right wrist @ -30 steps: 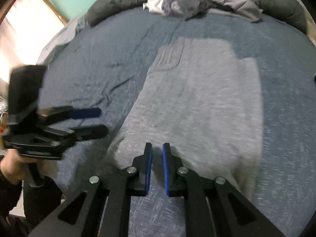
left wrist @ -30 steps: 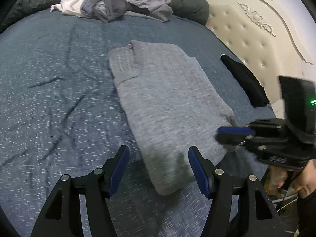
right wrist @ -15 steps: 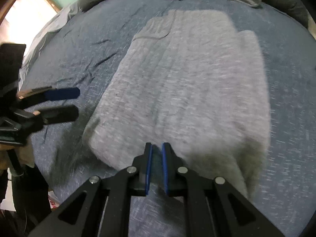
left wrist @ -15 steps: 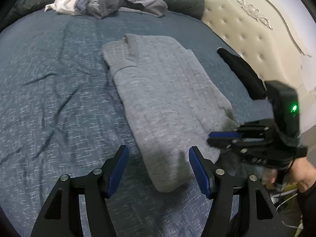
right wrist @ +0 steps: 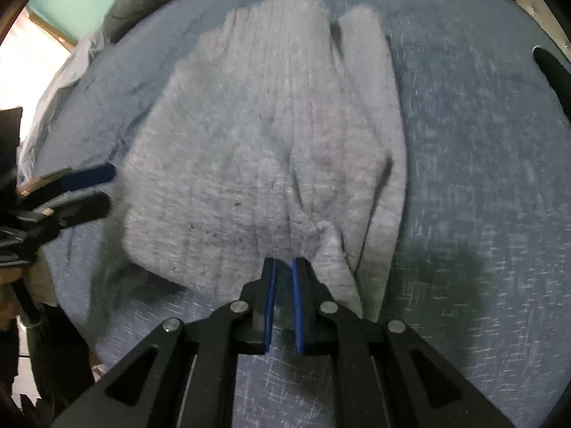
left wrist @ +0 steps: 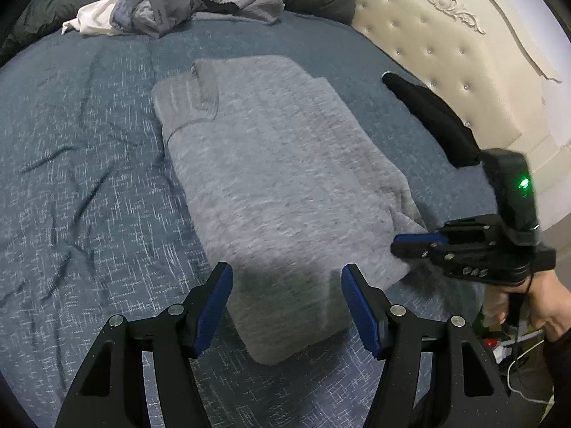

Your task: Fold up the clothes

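Grey sweater (left wrist: pixel 271 178): flat on blue bedspread (left wrist: pixel 78 185), sleeves tucked in, ready for crosswise fold. Left gripper (left wrist: pixel 285 306): fingers apart, straddling near hem. Right gripper (right wrist: pixel 283 299): fingers nearly together, apparently empty, at hem corner.

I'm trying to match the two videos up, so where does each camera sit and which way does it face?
Left wrist: on the left gripper, looking down along its open fingers at the near end of the grey sweater on the bed; the right gripper and its hand show at right.
Right wrist: on the right gripper, nearly shut at the sweater's near edge; the left gripper shows at left.
Shared: sweater, bed, clothes pile.
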A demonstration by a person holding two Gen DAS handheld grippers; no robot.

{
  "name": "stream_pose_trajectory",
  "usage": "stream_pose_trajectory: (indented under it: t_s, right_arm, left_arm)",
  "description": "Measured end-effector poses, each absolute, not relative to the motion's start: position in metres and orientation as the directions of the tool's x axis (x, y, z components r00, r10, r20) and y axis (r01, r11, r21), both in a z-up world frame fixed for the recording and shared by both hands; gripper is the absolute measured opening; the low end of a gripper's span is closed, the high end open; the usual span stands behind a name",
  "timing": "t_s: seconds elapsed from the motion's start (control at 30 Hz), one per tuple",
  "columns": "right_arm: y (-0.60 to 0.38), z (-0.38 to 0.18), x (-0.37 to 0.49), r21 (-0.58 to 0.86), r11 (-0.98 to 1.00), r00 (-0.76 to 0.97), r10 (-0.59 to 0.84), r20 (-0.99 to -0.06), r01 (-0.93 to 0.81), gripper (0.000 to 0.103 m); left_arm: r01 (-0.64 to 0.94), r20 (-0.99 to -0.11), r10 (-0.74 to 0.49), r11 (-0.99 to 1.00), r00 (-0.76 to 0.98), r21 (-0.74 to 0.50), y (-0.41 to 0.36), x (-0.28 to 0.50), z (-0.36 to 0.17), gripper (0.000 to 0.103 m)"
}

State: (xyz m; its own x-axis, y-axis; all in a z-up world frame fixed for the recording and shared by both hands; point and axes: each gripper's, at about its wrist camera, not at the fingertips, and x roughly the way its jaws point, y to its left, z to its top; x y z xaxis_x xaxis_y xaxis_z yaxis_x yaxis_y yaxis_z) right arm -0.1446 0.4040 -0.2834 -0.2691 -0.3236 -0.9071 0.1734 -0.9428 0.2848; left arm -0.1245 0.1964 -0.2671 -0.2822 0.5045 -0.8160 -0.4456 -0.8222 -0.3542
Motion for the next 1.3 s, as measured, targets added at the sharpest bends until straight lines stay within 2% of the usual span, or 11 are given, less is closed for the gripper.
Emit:
stream_pose_trajectory:
  t_s: [0.1,0.13,0.27,0.33,0.43,0.6,0.63,0.7,0.77,1.07,1.3]
  right_arm:
    - [0.412,-0.256,-0.150,0.321,-0.931,-0.345,-0.363,-0.865,0.174,0.007]
    - [0.415,-0.247,-0.154,0.324,-0.931,-0.377,-0.364,-0.852,0.166,0.011]
    - [0.428,-0.242,-0.181,0.319,-0.944,-0.424,-0.323,-0.846,0.084,0.013]
    - [0.429,-0.248,-0.192,0.305,-0.949,-0.414,-0.311,-0.855,0.083,0.025]
    - [0.425,-0.253,-0.206,0.285,-0.956,-0.404,-0.290,-0.868,0.073,0.030]
    - [0.421,-0.269,-0.218,0.228,-0.969,-0.378,-0.249,-0.892,0.100,0.030]
    - [0.420,-0.272,-0.219,0.220,-0.970,-0.370,-0.244,-0.896,0.108,0.027]
    - [0.421,-0.274,-0.220,0.223,-0.968,-0.368,-0.250,-0.896,0.115,0.012]
    - [0.424,-0.272,-0.220,0.228,-0.967,-0.383,-0.256,-0.888,0.117,0.009]
    - [0.461,-0.288,-0.224,0.343,-0.939,-0.383,-0.317,-0.868,0.000,0.008]
    - [0.447,-0.248,-0.210,0.224,-0.974,-0.463,-0.212,-0.861,0.030,0.013]
  left_arm:
    - [-0.448,-0.811,0.507,-0.822,-0.292,-0.352,0.198,-0.126,-0.264,0.067]
    - [-0.449,-0.811,0.506,-0.822,-0.295,-0.350,0.199,-0.127,-0.263,0.067]
    - [-0.446,-0.819,0.496,-0.826,-0.288,-0.344,0.203,-0.127,-0.270,0.068]
    - [-0.442,-0.821,0.496,-0.827,-0.282,-0.347,0.203,-0.126,-0.274,0.068]
    - [-0.437,-0.825,0.495,-0.827,-0.272,-0.352,0.202,-0.124,-0.281,0.068]
    - [-0.433,-0.823,0.502,-0.825,-0.265,-0.363,0.199,-0.123,-0.285,0.070]
    - [-0.432,-0.823,0.503,-0.825,-0.263,-0.365,0.199,-0.123,-0.286,0.071]
    - [-0.431,-0.825,0.500,-0.826,-0.262,-0.364,0.199,-0.122,-0.287,0.072]
    - [-0.433,-0.830,0.493,-0.828,-0.260,-0.356,0.200,-0.121,-0.289,0.073]
    - [-0.438,-0.832,0.492,-0.826,-0.256,-0.354,0.202,-0.117,-0.295,0.076]
    - [-0.436,-0.836,0.487,-0.829,-0.252,-0.351,0.201,-0.115,-0.294,0.077]
